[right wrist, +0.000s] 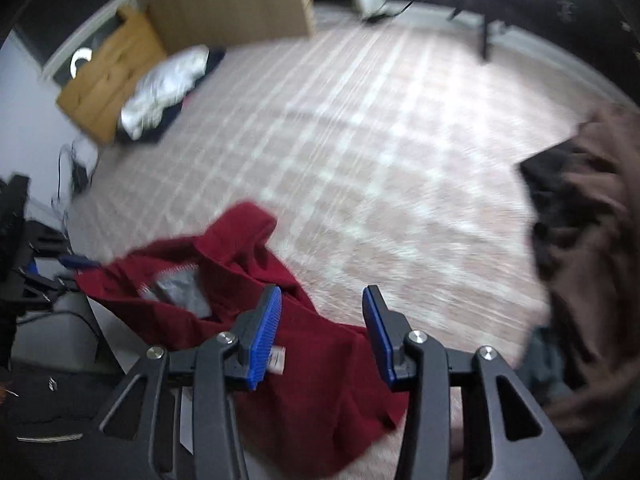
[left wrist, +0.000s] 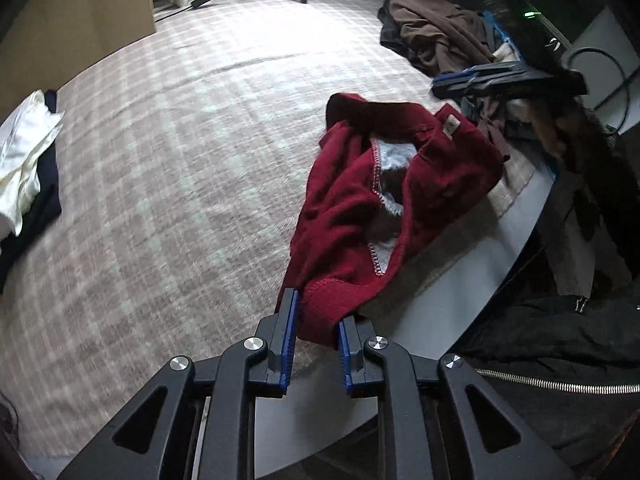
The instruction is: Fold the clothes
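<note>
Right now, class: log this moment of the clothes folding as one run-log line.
left gripper: shut on red garment | right gripper: open, above garment | brown clothes pile: untouched | fold: not started

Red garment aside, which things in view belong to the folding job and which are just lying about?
Job: red garment, pinched by left gripper; right gripper, open above it; brown clothes pile; white and dark clothes stack.

Lying about: cardboard box, black zipped jacket, cables.

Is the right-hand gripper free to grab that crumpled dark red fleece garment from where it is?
Probably yes. The right gripper hangs open right over the dark red fleece garment, with nothing between them. The left gripper already pinches one edge of it.
</note>
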`<state>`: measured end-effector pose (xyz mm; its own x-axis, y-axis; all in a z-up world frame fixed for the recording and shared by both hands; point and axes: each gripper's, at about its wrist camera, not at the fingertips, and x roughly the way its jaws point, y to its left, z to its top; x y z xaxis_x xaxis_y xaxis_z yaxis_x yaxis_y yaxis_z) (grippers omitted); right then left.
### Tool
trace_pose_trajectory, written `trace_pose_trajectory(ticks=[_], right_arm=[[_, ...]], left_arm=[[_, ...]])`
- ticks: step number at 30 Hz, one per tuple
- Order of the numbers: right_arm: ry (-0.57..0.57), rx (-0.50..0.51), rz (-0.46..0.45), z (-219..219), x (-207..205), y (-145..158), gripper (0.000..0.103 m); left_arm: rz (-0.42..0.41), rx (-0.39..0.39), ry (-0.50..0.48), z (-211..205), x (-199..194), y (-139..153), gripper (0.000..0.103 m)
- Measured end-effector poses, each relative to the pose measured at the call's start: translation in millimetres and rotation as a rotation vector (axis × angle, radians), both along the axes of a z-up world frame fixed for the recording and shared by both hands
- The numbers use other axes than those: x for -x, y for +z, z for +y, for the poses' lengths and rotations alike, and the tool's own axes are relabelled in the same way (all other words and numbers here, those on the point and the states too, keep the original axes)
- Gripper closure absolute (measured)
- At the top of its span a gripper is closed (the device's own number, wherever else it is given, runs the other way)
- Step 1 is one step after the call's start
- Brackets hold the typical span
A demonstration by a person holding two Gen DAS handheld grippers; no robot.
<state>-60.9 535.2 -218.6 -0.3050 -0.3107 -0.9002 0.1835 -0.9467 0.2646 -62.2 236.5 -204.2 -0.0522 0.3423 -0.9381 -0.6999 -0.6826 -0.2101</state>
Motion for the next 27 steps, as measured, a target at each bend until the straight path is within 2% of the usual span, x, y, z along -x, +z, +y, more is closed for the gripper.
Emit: trace_pose_trajectory(ticks=[6, 9, 12, 16, 22, 24, 25, 27], right_arm=[[0.05, 0.077, -0.088, -7.3, -5.6, -19.7, 0.061], [0.105, 0.107, -0.09, -13.5, -20.6, -14.1, 0.061], [0.182, 0.067, -0.087, -25.6, -31.0, -5.6, 0.061], [0.207, 0.045, -0.012, -33.0, -14.6, 11.2, 0.061], [0.354, -0.004, -0.041, -74.2, 8.7, -1.8, 0.061], [0.376, -0.037, -0.055, -81.0, 8.3, -6.1, 0.077], [0.382, -0.053, -0.059, -82.5, 7.1, -7.2, 0.096], [0.384, -0.078, -0.06, -81.9, 4.0, -6.8, 0.097]], left_arm=[[-0.009, 0.01, 0.037, -12.7, 1.2, -9.8, 0.086], [-0.018, 0.022, 0.056, -19.5, 0.6, -14.6, 0.084], [-0.023, 0.034, 0.076, -26.1, 2.1, -17.2, 0.084], [-0.018, 0.033, 0.095, -28.3, 4.7, -17.0, 0.084], [-0.014, 0.027, 0.131, -32.8, 1.1, -15.8, 0.082], [-0.012, 0.03, 0.141, -35.6, -1.9, -16.4, 0.082], [-0.012, 0.031, 0.146, -36.5, -3.0, -16.9, 0.082], [-0.013, 0.033, 0.154, -38.2, -5.1, -18.1, 0.082]])
